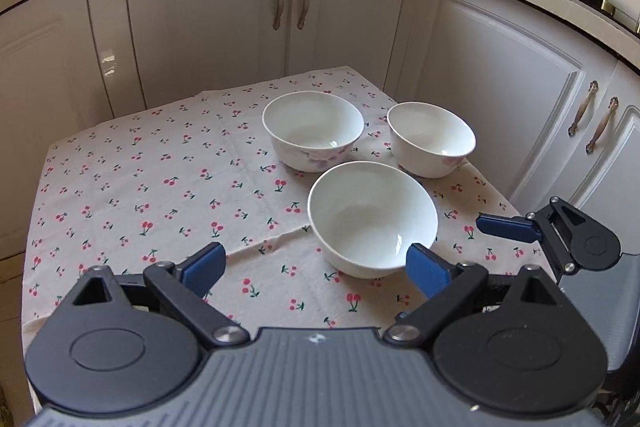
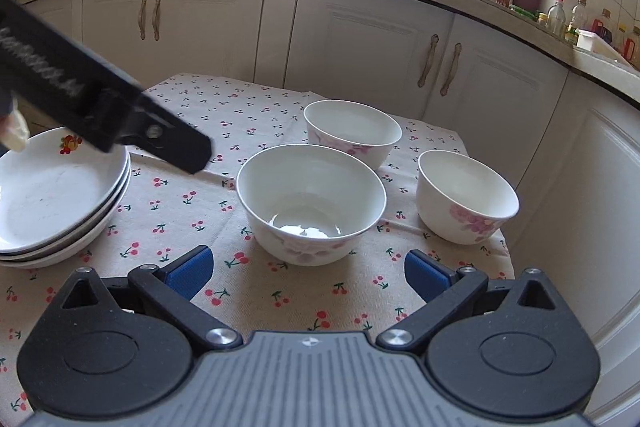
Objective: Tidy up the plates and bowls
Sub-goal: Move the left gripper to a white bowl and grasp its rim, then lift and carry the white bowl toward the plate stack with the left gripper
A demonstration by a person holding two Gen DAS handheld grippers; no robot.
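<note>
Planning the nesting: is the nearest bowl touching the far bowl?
Apart: right wrist view shows cloth between nearest bowl and far bowl.

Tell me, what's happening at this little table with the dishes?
A person is tidying dishes using two hand-held grippers. Both the left gripper and the right gripper are open and hold nothing. Three white bowls sit apart on the cherry-print tablecloth: the nearest bowl, a back bowl and a right bowl. A stack of plates is on the left. The bowls are not yet stacked.
</note>
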